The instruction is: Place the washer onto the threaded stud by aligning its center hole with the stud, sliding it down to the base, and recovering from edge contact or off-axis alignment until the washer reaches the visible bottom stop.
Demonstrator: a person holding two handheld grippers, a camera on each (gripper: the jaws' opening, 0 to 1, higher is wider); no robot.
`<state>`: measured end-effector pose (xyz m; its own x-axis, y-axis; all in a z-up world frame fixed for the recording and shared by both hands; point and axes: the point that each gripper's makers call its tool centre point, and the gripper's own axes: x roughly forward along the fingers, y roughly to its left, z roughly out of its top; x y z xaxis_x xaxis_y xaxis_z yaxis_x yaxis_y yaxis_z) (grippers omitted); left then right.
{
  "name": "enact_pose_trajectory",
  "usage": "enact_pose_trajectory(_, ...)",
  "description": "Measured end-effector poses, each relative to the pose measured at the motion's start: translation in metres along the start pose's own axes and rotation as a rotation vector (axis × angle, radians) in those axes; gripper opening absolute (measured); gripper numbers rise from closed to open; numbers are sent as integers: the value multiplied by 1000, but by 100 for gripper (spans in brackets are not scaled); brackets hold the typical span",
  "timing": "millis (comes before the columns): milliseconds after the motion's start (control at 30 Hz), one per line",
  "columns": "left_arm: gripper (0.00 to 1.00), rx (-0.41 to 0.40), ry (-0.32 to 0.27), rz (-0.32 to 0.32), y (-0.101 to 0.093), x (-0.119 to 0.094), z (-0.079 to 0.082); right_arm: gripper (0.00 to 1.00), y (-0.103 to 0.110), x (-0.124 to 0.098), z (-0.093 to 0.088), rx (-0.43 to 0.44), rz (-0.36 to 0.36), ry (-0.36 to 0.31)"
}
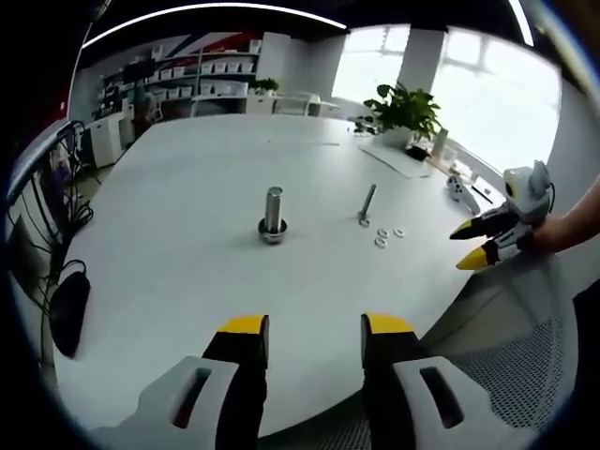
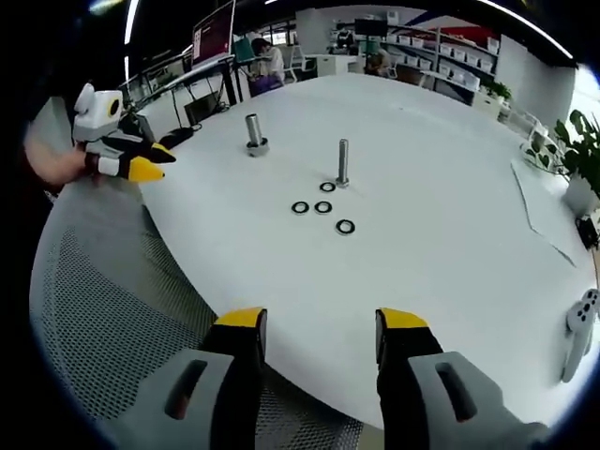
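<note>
Both grippers, left and right, released, near table edge; washers beside stud.

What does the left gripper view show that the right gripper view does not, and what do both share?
Left gripper view's own: a black mouse-like object at the table edge, and the whole right hand-held gripper, open, held in a hand. Right gripper view's own: a monitor, the whole left hand-held gripper, open, and a fourth washer by the stud. Shared: the white table, threaded stud, thicker bolt, three loose washers, a plant.
</note>
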<state>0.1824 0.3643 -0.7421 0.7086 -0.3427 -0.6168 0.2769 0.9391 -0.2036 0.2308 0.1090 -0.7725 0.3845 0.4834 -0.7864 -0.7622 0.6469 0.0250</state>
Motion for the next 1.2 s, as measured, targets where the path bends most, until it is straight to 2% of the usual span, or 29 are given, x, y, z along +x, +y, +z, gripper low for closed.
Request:
enact_pose_trajectory(233,36,5,9,-2,0,1,-2,50,-16,12,41,-37,1,-9)
enact_pose_trajectory(367,36,3,8,-3,-1,0,-1,49,-21,24,53,-37,-4,4)
enact_pose_trajectory(533,36,0,2,-4,-1,0,0,45,-19,37,54,-60,6,55)
enact_pose_trajectory(700,36,-1,1,-2,0,0,0,45,-24,49,53,-81,-8,100)
enact_pose_trajectory(767,36,-1,1,-3,0,0,0,44,-27,52,50,-85,-12,139)
enact_pose_trajectory(867,36,-2,-2,-2,0,0,1,39,-28,58,50,-72,3,163)
enact_pose_trajectory(1200,36,-8,-4,3,2,0,1,39,-27,74,57,-124,42,231)
